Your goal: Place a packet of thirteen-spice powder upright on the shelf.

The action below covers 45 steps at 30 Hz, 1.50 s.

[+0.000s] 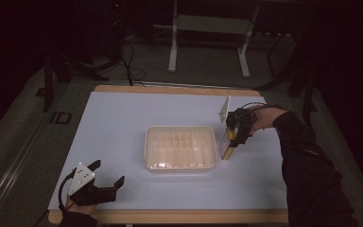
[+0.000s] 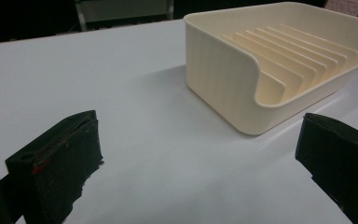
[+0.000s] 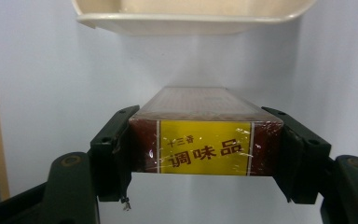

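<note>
My right gripper point(image 1: 232, 134): I am squeezing a box point(image 3: 205, 140) between its two black jaws, one jaw pressing on each side.
The box: it is brown with a yellow label point(image 3: 204, 148) and is wrapped in shiny clear plastic. In the high view it point(image 1: 225, 144) is sitting just beside the right end of the tray point(image 1: 180, 164), down at the worktop point(image 1: 123, 123). I cannot tell if it is touching the tray.
My left gripper point(image 1: 108, 178): I am holding it wide open with nothing in it. It is resting near the front left corner of the worktop, well apart from the tray.
The tray: it is cream and has thin ribs standing in a row inside. It is lying in the middle of the worktop. In the left gripper view its rounded corner point(image 2: 228, 93) is showing between my open jaws, farther off.
The worktop: it is pale with a wooden edge point(image 1: 170, 216).
</note>
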{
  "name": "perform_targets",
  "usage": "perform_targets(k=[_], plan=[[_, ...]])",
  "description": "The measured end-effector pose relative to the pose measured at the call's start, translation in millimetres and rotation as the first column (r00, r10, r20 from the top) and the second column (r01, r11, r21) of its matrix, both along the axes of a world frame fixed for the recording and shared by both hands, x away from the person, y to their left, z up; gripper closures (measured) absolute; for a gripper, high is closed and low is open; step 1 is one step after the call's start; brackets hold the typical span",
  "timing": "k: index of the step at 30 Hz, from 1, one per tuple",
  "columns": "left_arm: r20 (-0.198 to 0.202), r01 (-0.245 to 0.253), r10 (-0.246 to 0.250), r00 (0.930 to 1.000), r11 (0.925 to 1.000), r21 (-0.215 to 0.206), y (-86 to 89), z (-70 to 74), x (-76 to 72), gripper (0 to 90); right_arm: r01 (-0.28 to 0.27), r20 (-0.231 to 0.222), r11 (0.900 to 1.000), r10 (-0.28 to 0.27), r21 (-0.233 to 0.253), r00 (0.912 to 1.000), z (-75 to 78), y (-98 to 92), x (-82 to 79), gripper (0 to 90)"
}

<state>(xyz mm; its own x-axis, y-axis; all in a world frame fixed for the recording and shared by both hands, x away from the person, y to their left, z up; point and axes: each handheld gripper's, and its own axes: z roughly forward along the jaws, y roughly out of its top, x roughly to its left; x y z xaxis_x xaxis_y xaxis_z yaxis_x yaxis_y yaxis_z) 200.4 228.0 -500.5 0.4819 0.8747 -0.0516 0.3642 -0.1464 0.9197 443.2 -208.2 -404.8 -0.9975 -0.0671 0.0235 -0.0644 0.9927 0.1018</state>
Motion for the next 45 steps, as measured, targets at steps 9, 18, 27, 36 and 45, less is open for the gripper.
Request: perform_targets(k=[9, 18, 27, 36, 45], plan=[[0.002, 0.003, -0.003, 1.0000, 1.0000, 0.000, -1.3, 0.3, -0.5, 0.4, 0.005, 0.019, 1.000, -0.005, 0.011, 0.9998, 13.0, -7.0, -4.7, 31.7], [0.003, 0.006, -0.006, 1.0000, 1.0000, 0.005, -2.9, 0.8, -0.1, 0.4, -0.027, 0.019, 0.998, 0.025, 0.063, 0.9995, 34.9, -11.8, -16.9, 31.8], [0.006, 0.003, -0.003, 1.0000, 1.0000, 0.002, -2.5, 0.9, -0.4, 0.4, -0.041, 0.024, 0.995, 0.039, 0.092, 0.9990, 53.6, -11.9, -25.6, 31.8], [0.008, 0.001, -0.001, 1.0000, 1.0000, -0.003, -2.8, 1.1, -0.4, 0.4, -0.042, 0.046, 0.992, 0.037, 0.121, 0.9983, 76.2, -8.9, -32.2, 31.9], [0.008, 0.000, 0.000, 1.0000, 1.0000, 0.000, -2.5, 1.2, -0.5, 0.4, -0.085, 0.063, 0.977, 0.074, 0.193, 0.9953, 97.6, -0.1, -40.3, 31.9]])
